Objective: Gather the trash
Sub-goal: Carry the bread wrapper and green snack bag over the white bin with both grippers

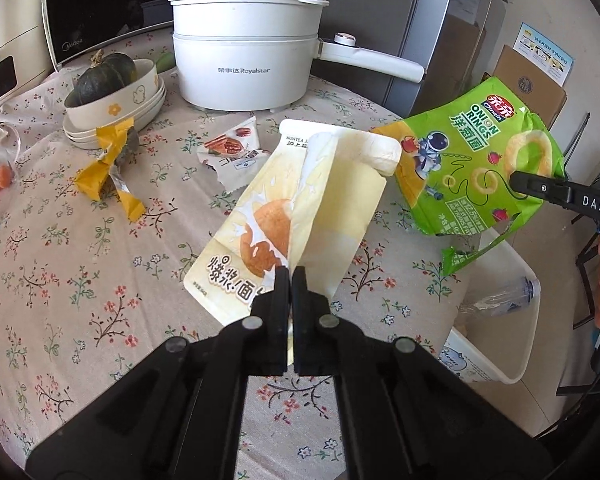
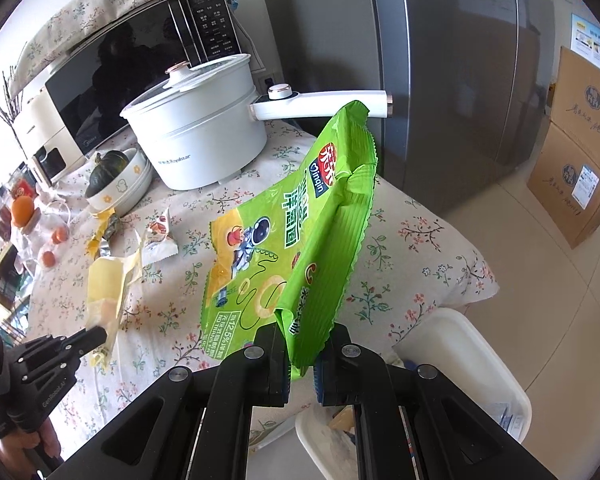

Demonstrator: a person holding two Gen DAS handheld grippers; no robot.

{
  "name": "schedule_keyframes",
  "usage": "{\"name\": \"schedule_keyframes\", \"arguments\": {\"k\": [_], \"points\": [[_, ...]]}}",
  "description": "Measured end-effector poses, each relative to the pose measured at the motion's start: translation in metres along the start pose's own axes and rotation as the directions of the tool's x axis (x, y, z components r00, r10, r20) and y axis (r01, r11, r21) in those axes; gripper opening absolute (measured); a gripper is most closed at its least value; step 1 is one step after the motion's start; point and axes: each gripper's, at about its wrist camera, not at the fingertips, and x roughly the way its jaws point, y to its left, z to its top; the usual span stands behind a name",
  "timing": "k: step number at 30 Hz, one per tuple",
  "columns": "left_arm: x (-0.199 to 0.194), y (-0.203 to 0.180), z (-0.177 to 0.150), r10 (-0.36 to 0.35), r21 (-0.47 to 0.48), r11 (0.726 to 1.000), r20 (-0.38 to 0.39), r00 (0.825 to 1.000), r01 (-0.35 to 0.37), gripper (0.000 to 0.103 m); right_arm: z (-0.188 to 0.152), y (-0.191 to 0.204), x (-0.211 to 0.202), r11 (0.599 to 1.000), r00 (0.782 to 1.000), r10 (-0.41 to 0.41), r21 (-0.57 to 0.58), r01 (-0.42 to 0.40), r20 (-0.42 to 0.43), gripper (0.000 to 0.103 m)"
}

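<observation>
Trash here is light, crinkly film. The left gripper (image 1: 291, 276) fingers pinch the cream bread wrapper (image 1: 300, 208) by its edge above the counter (image 1: 60, 260); the right gripper (image 2: 302, 354) fingers pinch the green onion-ring bag (image 2: 300, 248) over the white bin (image 2: 480, 360).

The white electric pot (image 1: 246, 68) stood at the back of the floral-clothed desk (image 1: 80, 280), the black microwave (image 1: 100, 4) behind it; left of the pot sat stacked cream bowls (image 1: 140, 96) holding a dark green squash (image 1: 104, 78); the white plastic bin (image 2: 468, 356) lay beside the desk's right edge, below it.
</observation>
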Motion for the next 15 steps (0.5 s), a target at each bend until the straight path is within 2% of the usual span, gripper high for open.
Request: {"name": "schedule_keyframes", "arguments": {"k": [15], "points": [[-0.019,-0.039,0.005,-0.043,0.048,0.998,0.034,0.998,0.042,0.002,-0.017,-0.031,-0.043,0.998,0.999,-0.042,0.038,0.041,0.034,0.009]]}}
